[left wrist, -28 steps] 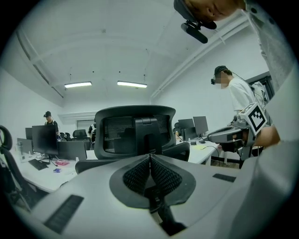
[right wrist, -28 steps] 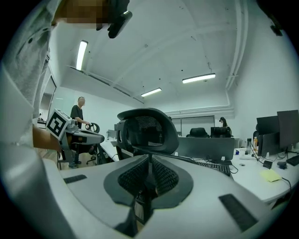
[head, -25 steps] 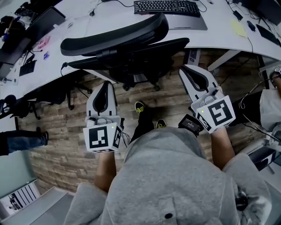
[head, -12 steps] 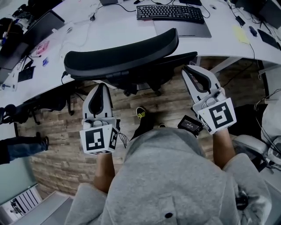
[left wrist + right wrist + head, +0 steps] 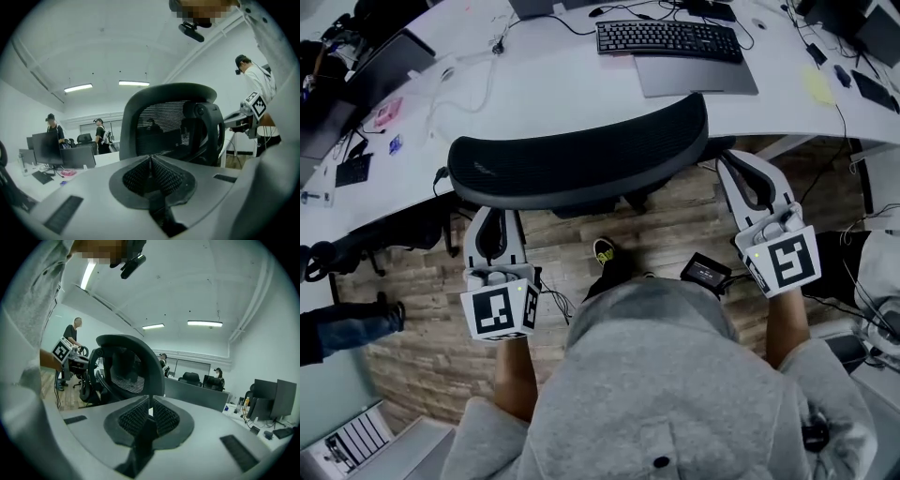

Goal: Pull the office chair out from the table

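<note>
The black mesh office chair's backrest (image 5: 581, 164) spans the middle of the head view, just in front of the white table (image 5: 534, 89). My left gripper (image 5: 493, 217) points at the backrest's left end, its tip tucked under the rim. Beside the right end sits my right gripper (image 5: 739, 161). Whether either touches the chair I cannot tell. In the left gripper view the backrest (image 5: 164, 126) fills the space ahead of the left gripper (image 5: 151, 159), shut with nothing between its pads. In the right gripper view the chair (image 5: 124, 366) stands ahead to the left of the right gripper (image 5: 150, 401), also shut and empty.
A keyboard (image 5: 668, 39) and a grey pad (image 5: 694, 75) lie on the table behind the chair. On the wooden floor are a small black device (image 5: 705, 273) and my shoe (image 5: 602, 250). Another chair (image 5: 412, 220) is under the table at left. Other people (image 5: 101, 136) stand at far desks.
The chair has rolled out from under the table toward me. Both grippers have drawn back with it, the left one moving left and the right one right.
</note>
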